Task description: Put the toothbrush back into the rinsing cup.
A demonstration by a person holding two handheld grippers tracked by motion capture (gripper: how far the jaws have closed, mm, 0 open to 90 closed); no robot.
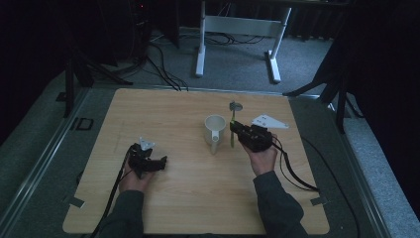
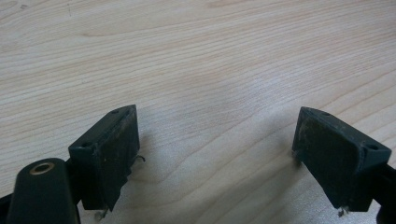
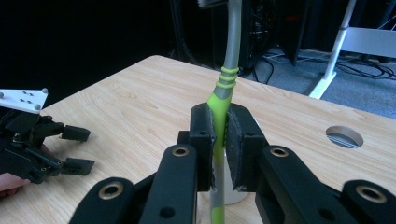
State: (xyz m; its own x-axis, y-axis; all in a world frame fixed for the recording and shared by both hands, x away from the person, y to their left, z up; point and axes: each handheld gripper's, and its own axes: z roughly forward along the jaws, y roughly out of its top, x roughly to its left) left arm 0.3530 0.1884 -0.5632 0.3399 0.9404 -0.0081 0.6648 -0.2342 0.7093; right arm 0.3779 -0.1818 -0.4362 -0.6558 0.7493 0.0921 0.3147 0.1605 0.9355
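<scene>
While the left tool [image 1: 157,163] rests wide open and empty on the bench [image 1: 188,198], the right tool [image 3: 220,140] is closed on a green toothbrush [image 3: 219,100], upright just beside the white mug [image 1: 215,130].

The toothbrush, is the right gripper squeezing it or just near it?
Touching. In the right gripper view, the right gripper has both jaws pressed against the green toothbrush handle, with no gap on either side.
</scene>
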